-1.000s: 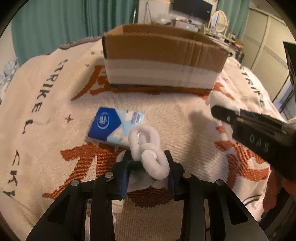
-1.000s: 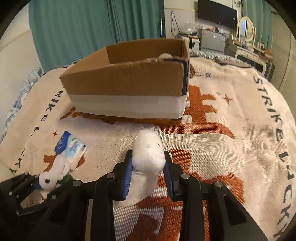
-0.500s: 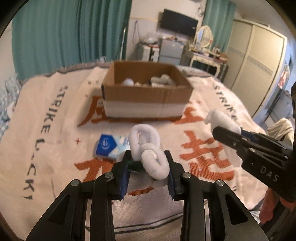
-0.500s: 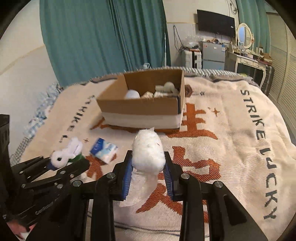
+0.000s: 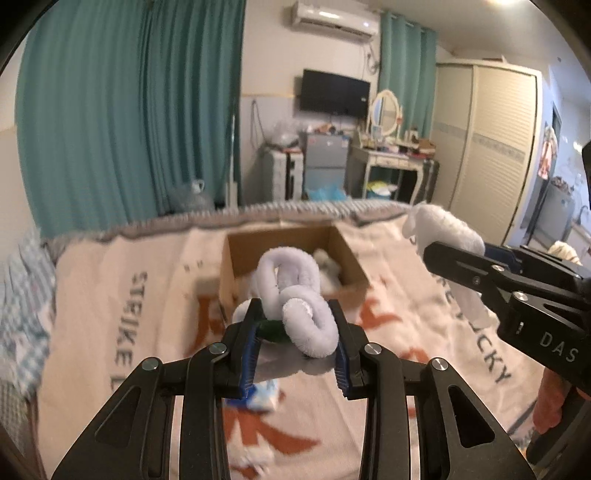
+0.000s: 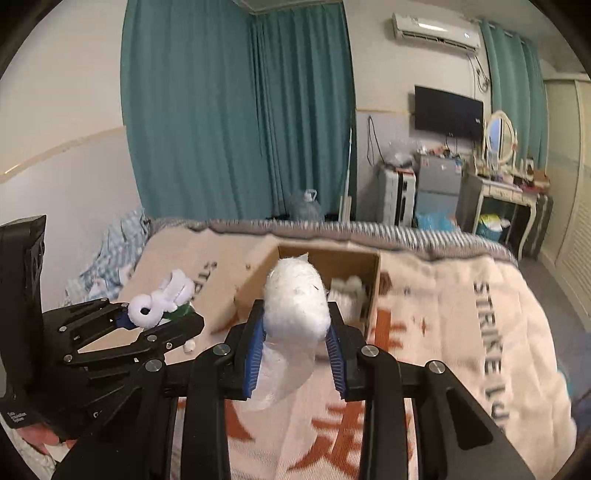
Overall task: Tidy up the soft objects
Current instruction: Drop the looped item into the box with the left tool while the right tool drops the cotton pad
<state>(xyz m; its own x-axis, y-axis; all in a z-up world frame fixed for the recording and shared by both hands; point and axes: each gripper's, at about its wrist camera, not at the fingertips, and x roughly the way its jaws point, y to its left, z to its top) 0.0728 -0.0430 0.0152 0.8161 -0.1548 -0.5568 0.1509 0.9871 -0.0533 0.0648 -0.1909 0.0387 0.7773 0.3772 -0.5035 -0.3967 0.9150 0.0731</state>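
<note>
Now both grippers are well above the bed, where a second ago they hung low over the blanket [image 5: 388, 266]. Then the box [image 5: 354, 258] filled the upper view with only its front wall showing; now it lies below and ahead, open top visible, with pale soft items inside. Both grips are unchanged.

From the left wrist, the left gripper [image 5: 295, 325] is clenched on a loop toy [image 5: 295, 295], a white plush tube twisted into rings with a bit of green at its base. The toy covers much of the box's inside. Below the fingers a blue tissue pack [image 5: 264, 397] lies on the blanket, mostly hidden by them and blurred. At right, the right gripper [image 5: 450, 254] reaches in from the side, pinching a white bundle [image 5: 443, 225].

From the right wrist, that gripper [image 6: 295, 332] is seen head-on, its blue pads pressed on the bundle [image 6: 295, 299], a fluffy wad with thin wrapping hanging below. The bundle hides the middle of the box [image 6: 369, 266]; white items show in its right corner. At left, the left gripper [image 6: 147, 317] holds the toy [image 6: 162, 302] in profile. A small white scrap [image 6: 189, 346] lies on the blanket [image 6: 443, 295] near it.

Behind the bed: teal curtains [image 6: 240, 110], a wall TV [image 6: 448, 112], an air conditioner [image 6: 436, 31], a dressing table [image 6: 506, 188] with an oval mirror. Only the left view shows the wardrobe [image 5: 495, 147].
</note>
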